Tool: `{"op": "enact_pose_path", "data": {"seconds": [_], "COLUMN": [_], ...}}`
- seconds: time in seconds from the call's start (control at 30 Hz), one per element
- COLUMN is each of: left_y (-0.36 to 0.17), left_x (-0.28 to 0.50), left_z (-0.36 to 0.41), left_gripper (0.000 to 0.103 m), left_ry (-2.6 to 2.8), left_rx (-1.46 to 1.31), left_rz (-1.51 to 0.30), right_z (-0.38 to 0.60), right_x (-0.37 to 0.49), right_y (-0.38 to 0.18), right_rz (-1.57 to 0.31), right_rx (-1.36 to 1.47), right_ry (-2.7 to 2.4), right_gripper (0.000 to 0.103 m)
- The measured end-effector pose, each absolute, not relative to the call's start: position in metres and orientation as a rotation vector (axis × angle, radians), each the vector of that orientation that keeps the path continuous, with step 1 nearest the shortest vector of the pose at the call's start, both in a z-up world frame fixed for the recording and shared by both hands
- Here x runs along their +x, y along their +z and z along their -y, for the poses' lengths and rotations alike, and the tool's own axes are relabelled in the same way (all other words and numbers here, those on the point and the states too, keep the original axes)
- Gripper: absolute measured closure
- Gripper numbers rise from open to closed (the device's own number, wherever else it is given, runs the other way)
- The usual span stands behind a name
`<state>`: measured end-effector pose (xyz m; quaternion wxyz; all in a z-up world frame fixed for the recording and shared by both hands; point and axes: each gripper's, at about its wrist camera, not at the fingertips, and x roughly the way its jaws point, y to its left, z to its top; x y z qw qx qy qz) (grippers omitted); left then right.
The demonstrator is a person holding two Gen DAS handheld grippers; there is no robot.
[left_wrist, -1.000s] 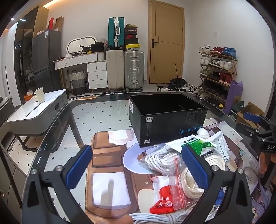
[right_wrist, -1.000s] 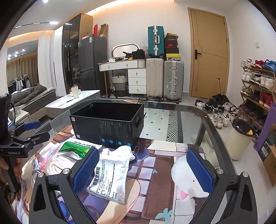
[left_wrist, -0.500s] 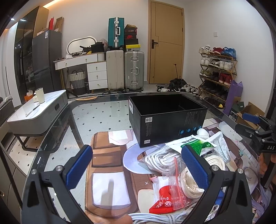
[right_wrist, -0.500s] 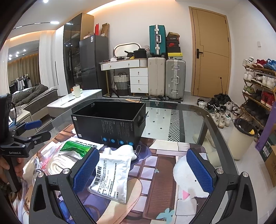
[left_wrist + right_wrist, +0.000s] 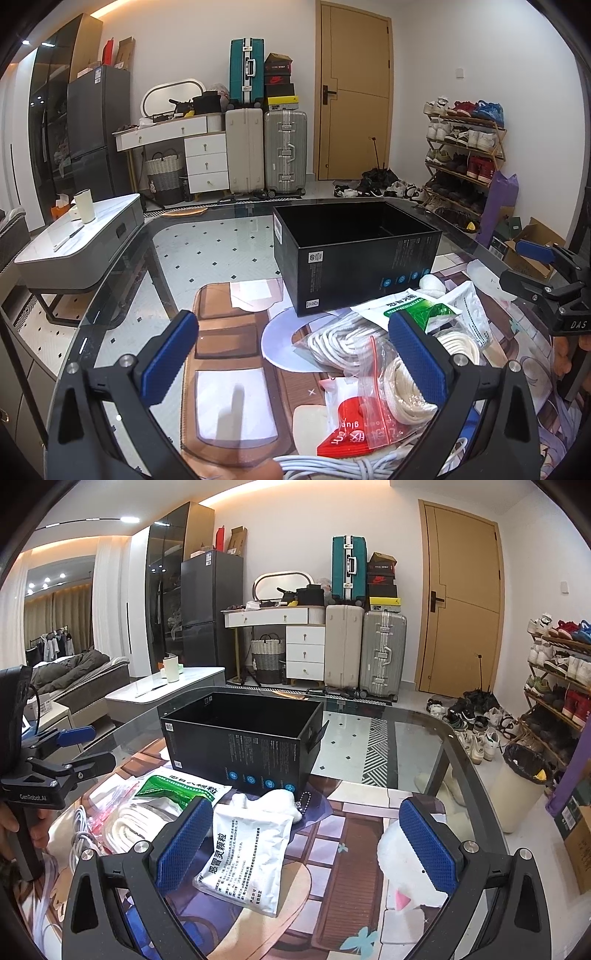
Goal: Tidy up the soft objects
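Observation:
An open black box (image 5: 354, 254) (image 5: 240, 746) stands on the glass table, empty inside. In front of it lie soft items: a white and green pouch (image 5: 413, 308) (image 5: 181, 784), a white printed pouch (image 5: 247, 853) (image 5: 472, 310), bagged white rope coils (image 5: 347, 347) (image 5: 125, 827), a red packet in a zip bag (image 5: 351, 432) and a small white plush (image 5: 277, 801) (image 5: 432, 284). My left gripper (image 5: 291, 358) hovers open over the mat left of the rope. My right gripper (image 5: 306, 845) hangs open above the white pouch. Neither holds anything.
A printed mat (image 5: 354, 849) covers the near part of the glass table (image 5: 207, 243). White cable (image 5: 332, 467) lies at the near edge. A hand grips each gripper's handle. Suitcases, drawers, a shoe rack and a bin (image 5: 521, 786) stand beyond the table.
The right gripper has drifted slightly, so the box and pouches shift a little right in its view. The left gripper has barely moved. Both stay open.

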<state>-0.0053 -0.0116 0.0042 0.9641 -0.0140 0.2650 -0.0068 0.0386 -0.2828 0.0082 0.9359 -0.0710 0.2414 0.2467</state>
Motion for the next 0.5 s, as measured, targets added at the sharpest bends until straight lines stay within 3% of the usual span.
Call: {"op": "enact_pose_path", "data": {"seconds": [0.5], "left_y": [0.002], "left_x": [-0.004], "left_z": [0.012], "left_gripper": [0.000], "left_ry": [-0.026], "left_rx": [-0.030], "left_rz": [-0.546], "right_z": [0.289], "right_x": [0.043], "right_y": [0.010], "right_rz": [-0.506], "right_rx": [-0.109], "right_ry": [0.499], "right_gripper": [0.000]}}
